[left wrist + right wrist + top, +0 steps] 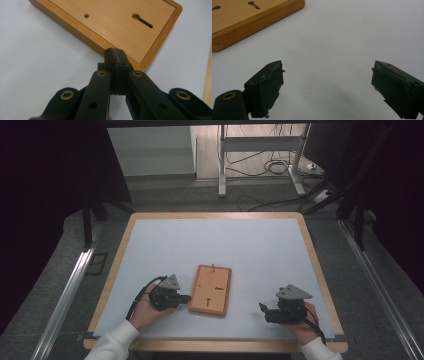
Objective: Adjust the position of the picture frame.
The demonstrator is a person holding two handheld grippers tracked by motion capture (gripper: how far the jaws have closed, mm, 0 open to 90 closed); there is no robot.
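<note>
1. The wooden board (210,290) is honey-orange at its frame, with a paler beech-grain panel.
2. The worktop (220,245) is pale bluish-white, edged in light wood.
3. Both grippers, left gripper (186,297) and right gripper (263,308), are black with grey top plates and brass rivets.

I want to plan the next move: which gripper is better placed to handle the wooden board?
Left. The left gripper, shut, has its tip at the wooden board edge; the right gripper, open, stands apart.

No legible text, labels or numbers
</note>
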